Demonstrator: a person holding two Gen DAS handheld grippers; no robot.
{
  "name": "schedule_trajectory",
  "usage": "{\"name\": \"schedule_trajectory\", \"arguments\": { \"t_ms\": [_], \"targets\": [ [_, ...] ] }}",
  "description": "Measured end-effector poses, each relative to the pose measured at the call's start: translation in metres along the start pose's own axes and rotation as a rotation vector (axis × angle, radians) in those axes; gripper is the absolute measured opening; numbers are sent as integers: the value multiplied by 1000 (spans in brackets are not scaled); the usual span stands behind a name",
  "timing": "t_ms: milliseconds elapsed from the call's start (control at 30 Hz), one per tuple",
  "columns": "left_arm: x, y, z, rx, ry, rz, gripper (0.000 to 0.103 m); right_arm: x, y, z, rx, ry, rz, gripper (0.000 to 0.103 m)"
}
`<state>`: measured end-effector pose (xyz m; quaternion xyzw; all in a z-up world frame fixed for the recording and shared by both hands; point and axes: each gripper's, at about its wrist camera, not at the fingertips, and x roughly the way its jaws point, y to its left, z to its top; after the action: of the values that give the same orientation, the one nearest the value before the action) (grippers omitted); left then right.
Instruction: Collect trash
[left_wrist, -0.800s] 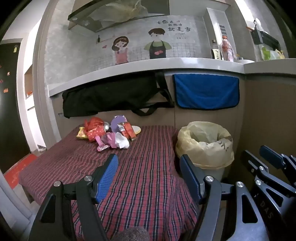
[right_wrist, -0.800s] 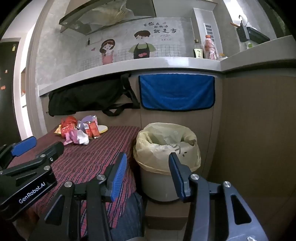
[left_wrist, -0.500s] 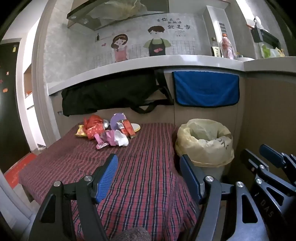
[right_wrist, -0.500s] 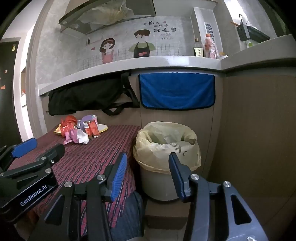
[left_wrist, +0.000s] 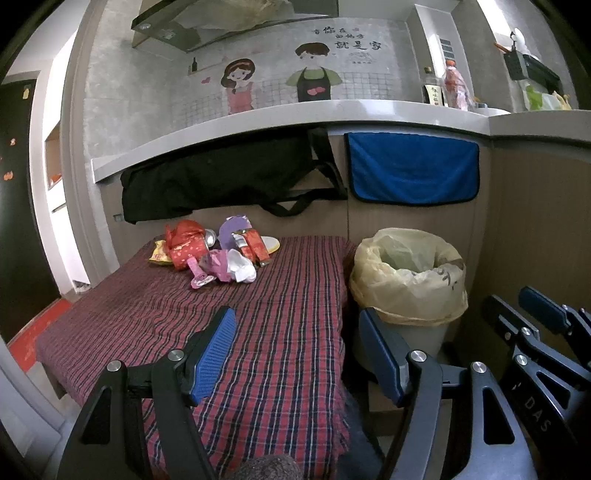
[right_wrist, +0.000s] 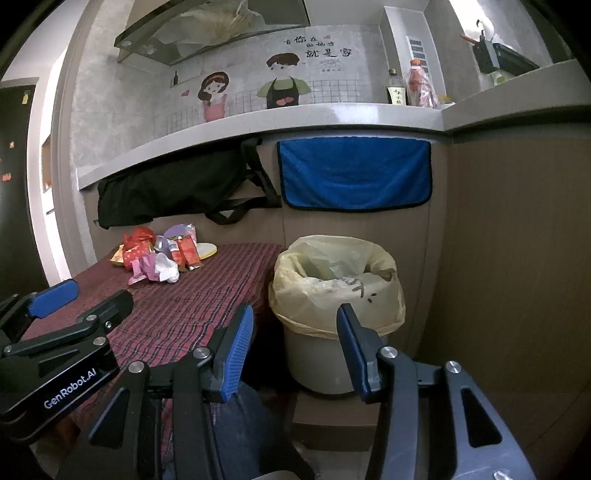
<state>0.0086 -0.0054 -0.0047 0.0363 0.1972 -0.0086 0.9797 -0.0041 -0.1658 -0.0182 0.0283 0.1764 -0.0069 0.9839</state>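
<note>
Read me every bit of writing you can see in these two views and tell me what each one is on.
"GenRobot.AI": side of the left gripper.
"DAS": body of the right gripper.
"有你在的地方就是家": wall mural above the cartoon couple.
Small line under the mural's text: too small to read.
Bottle label on the counter: too blurred to read.
Dark marks on the bin liner: not legible.

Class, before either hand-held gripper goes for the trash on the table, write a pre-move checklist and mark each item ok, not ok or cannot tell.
1. Left hand-held gripper open and empty: ok.
2. Right hand-held gripper open and empty: ok.
3. Trash pile in view on the checked cloth: ok.
4. Bin lined with a bag, mouth open: ok.
5. Either gripper already at the pile: not ok, both are short of it.
6. Room left in the bin: cannot tell.
</note>
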Motion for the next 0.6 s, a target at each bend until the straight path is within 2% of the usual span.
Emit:
{"name": "schedule_trajectory", "arguments": {
  "t_ms": [600],
  "targets": [
    [-5,10,1,-11,-15,-10,70,-9,9,1,-12,-29,-8,45]
  ]
}}
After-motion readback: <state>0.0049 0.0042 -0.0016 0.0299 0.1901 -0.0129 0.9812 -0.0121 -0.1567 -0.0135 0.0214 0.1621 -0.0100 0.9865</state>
